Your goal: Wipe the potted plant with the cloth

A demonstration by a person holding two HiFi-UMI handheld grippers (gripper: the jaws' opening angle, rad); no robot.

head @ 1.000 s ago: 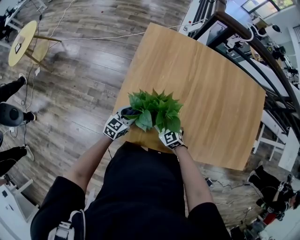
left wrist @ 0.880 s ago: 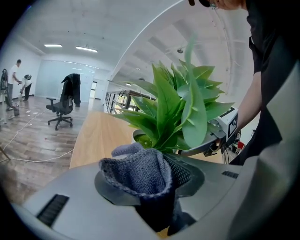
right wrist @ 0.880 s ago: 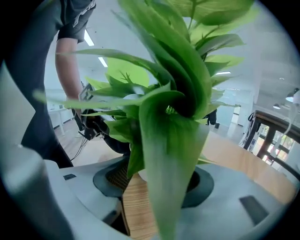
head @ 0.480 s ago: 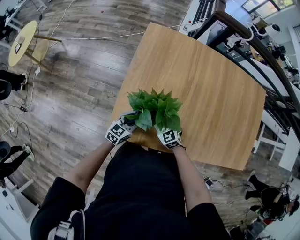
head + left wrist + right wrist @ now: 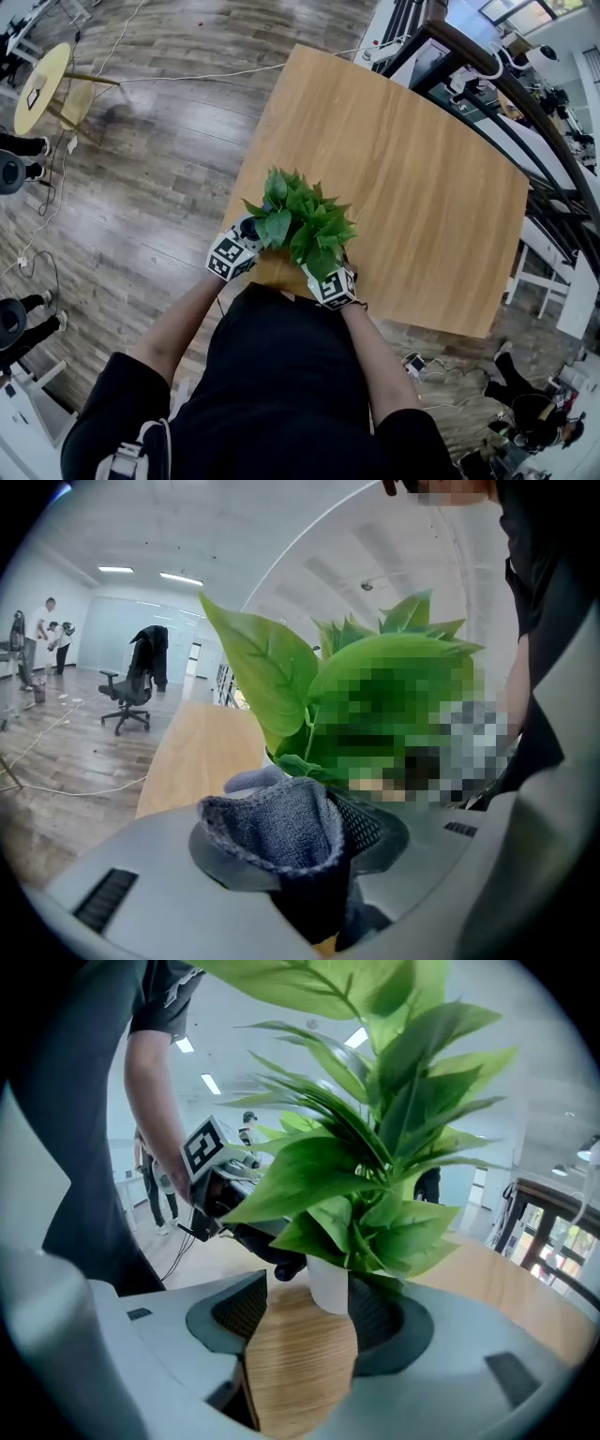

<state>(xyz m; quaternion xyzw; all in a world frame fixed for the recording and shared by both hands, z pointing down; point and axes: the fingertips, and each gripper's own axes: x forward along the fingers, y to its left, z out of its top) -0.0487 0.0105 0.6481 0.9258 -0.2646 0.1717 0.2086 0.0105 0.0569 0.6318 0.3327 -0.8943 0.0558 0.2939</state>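
Observation:
The potted plant point(image 5: 298, 217), green leaves in a small white pot point(image 5: 328, 1283), stands near the front edge of the wooden table point(image 5: 422, 178). My left gripper point(image 5: 246, 236) is at the plant's left side, shut on a grey-blue cloth point(image 5: 277, 822) that sits against the lower leaves point(image 5: 272, 672). My right gripper point(image 5: 330, 274) is at the plant's near right, under the foliage. In the right gripper view its jaws point(image 5: 309, 1302) stand open, with the pot between their tips, close to the right pad. The left gripper's marker cube point(image 5: 202, 1147) shows beyond the pot.
The table's near edge point(image 5: 281, 286) lies just under both grippers. A round yellow side table point(image 5: 42, 84) and cables are on the wooden floor at the left. Black rails and desks point(image 5: 525, 103) run along the right. An office chair point(image 5: 131, 691) stands far off.
The plant has shifted a little to the left and its leaves have turned. Both grippers followed it left; the left one with the cloth sits deeper under the leaves.

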